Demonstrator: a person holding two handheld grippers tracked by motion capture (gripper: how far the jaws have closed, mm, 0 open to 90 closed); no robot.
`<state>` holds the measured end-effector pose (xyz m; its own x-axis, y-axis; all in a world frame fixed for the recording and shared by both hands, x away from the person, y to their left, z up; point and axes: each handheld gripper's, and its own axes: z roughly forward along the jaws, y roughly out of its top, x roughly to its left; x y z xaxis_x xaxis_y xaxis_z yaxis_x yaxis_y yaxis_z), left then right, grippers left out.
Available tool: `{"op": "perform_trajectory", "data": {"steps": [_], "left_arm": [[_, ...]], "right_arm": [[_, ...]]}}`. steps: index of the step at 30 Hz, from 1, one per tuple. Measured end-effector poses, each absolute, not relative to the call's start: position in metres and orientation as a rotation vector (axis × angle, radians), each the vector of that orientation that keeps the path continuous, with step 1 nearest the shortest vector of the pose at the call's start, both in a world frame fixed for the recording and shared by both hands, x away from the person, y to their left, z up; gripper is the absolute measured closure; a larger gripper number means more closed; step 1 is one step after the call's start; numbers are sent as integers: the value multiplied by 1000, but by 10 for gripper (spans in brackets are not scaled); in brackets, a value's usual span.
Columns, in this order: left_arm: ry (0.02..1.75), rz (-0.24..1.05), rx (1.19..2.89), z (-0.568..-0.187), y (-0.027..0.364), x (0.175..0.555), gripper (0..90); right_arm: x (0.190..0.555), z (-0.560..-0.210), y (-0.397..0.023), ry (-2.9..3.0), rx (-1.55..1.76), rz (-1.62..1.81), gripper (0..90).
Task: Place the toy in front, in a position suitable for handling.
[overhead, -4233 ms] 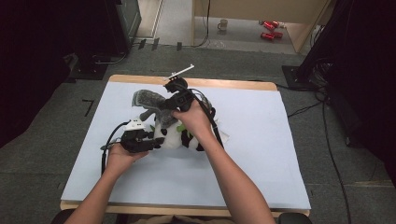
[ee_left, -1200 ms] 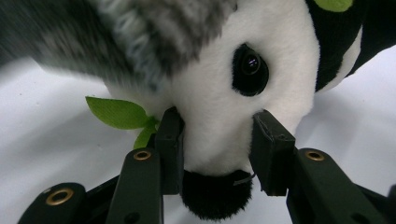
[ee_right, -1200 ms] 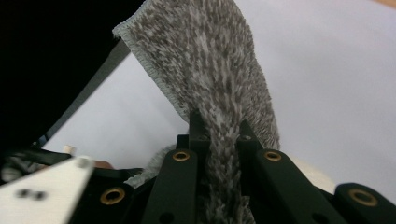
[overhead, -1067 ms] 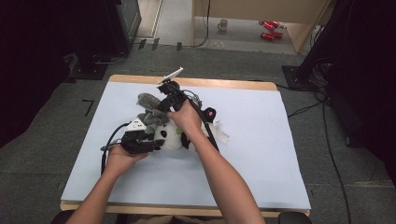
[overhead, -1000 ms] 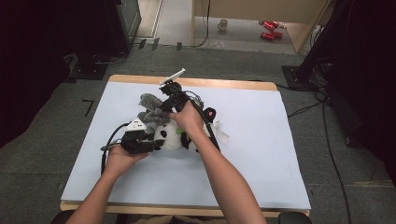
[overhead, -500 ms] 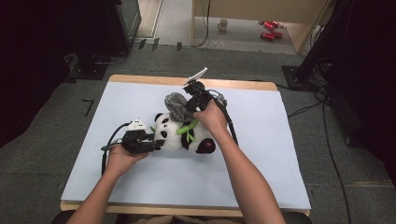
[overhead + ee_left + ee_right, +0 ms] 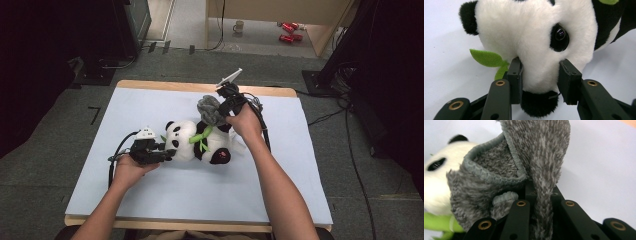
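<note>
The right gripper (image 7: 223, 102), clamped on the grey knitted garment (image 7: 210, 109), has pulled it off the plush panda (image 7: 192, 142), whose snout the left gripper (image 7: 162, 150) pinches, half-closed.

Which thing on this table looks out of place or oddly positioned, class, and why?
The black-and-white plush panda toy lies toppled on its side on the pale blue table, its snout pinched by the left tool. The right tool grips a grey knitted fabric piece, bunched up above the panda's body.

Light blue table mat (image 7: 165, 200); white mug (image 7: 239, 26) and red cans (image 7: 286, 32) on floor beyond; black cables (image 7: 350, 145) on grey carpet.
</note>
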<state>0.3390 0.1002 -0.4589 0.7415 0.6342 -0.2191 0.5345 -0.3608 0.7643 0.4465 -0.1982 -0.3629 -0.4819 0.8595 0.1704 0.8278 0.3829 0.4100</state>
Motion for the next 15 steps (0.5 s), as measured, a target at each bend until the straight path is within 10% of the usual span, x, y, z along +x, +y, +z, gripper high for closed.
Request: {"op": "perform_trajectory", "data": {"steps": [15], "left_arm": [[891, 132, 2038, -459, 101, 340, 601]], "right_arm": [[445, -341, -226, 2432, 1565, 689, 840]]}}
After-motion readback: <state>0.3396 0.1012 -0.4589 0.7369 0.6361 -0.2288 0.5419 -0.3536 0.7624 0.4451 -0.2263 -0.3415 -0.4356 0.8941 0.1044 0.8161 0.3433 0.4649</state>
